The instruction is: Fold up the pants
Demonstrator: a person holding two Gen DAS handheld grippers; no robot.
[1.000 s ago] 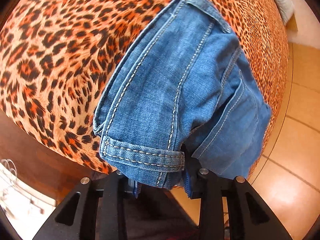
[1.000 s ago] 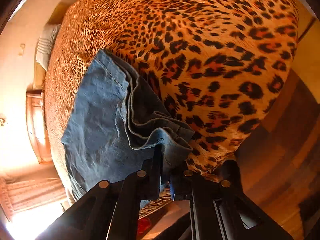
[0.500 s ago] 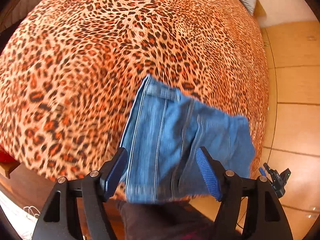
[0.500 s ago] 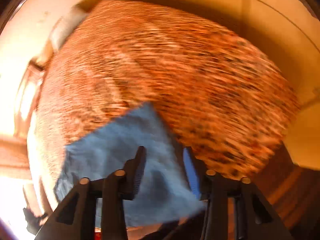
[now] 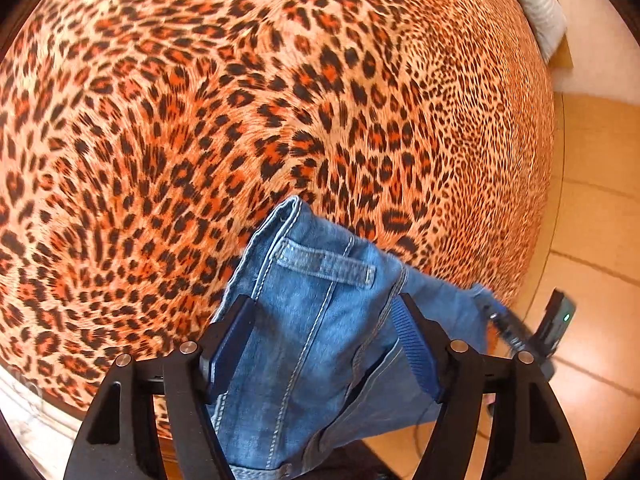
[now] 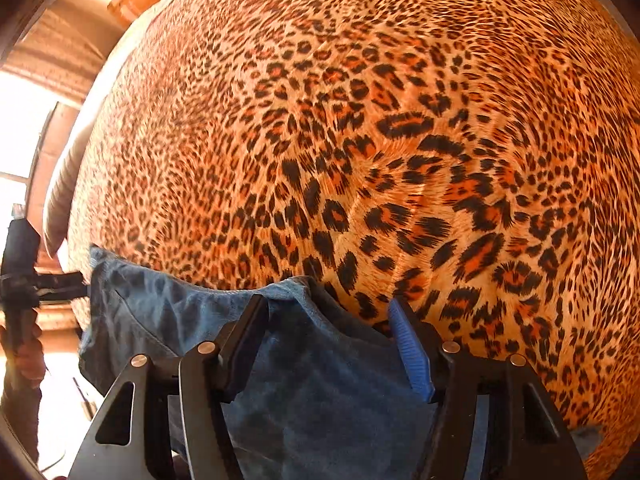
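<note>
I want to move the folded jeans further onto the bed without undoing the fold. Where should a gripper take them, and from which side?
Probably the stacked edge of the jeans with the belt loop, where stitched layers lie thick and firm. Come in from the near bed edge, low over the leopard bedspread, jaws above and below all the layers. Both grippers' jaws have just been opening, gripping nothing.

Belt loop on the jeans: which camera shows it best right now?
The left wrist view: the belt loop lies sharp, stitching visible, atop the folded jeans. The right wrist view shows only plain, shaded denim; no loop visible.
</note>
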